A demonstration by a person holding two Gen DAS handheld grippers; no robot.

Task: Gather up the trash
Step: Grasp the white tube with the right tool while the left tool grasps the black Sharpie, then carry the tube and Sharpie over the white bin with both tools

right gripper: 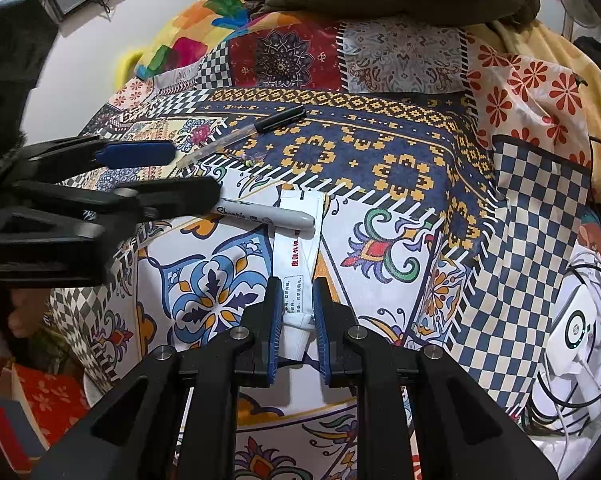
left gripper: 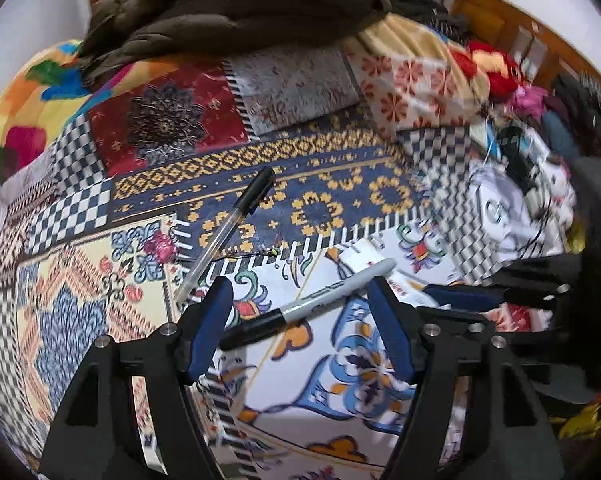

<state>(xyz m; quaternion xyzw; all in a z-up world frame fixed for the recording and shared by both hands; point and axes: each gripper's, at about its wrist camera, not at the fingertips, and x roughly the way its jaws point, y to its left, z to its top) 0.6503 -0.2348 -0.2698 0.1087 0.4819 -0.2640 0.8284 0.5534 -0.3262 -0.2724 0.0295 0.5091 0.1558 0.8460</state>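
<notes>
A grey marker with a black cap point(left gripper: 308, 304) lies on the patchwork bedspread point(left gripper: 340, 380), between the fingers of my open left gripper point(left gripper: 298, 286); its blue pads stand apart from it. In the right wrist view the left gripper point(right gripper: 196, 172) reaches in from the left, over the cap end of the marker point(right gripper: 272, 216). My right gripper point(right gripper: 297, 286) is shut on the cap end of a flat white tube point(right gripper: 300, 240) with red print. The tube's far end runs under the marker. A clear ballpoint pen with a black cap point(left gripper: 228, 232) point(right gripper: 244, 136) lies farther back.
A brown padded jacket point(left gripper: 240, 8) is piled at the back of the bed. A white device with cables point(right gripper: 576, 332) sits at the right edge. Red soft toys and clutter point(left gripper: 496, 72) lie at the far right. A small beaded thread point(left gripper: 274, 251) lies near the pen.
</notes>
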